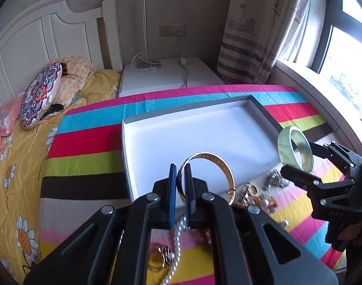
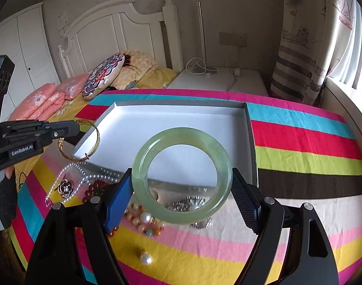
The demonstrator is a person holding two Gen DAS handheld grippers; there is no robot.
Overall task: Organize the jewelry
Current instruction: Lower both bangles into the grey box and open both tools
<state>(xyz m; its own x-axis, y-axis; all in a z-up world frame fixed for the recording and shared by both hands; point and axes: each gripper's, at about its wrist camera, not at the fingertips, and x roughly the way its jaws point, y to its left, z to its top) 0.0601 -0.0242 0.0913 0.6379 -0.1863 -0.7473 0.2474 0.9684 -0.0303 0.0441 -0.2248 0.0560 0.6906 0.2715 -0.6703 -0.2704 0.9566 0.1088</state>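
Observation:
My left gripper (image 1: 180, 174) is shut on a gold bangle (image 1: 225, 166), pinching its rim so that the ring hangs over the near edge of the white tray (image 1: 181, 128). In the right wrist view the same gold bangle (image 2: 95, 140) shows at the tray's (image 2: 181, 116) near-left corner, with the left gripper (image 2: 77, 125) on it. My right gripper (image 2: 182, 187) is shut on a pale green jade bangle (image 2: 181, 136), its pads pressing on opposite sides of the ring. From the left wrist view the jade bangle (image 1: 284, 147) hangs in the air by the tray's right edge.
Loose jewelry lies on the striped cloth (image 2: 299, 156) in front of the tray: a pearl necklace (image 2: 69, 178), coloured beads (image 2: 143, 220), a silver brooch (image 2: 192, 204), a single pearl (image 2: 146, 258). A bed with a patterned pillow (image 1: 40, 95) is at left, a white nightstand (image 1: 166, 76) behind.

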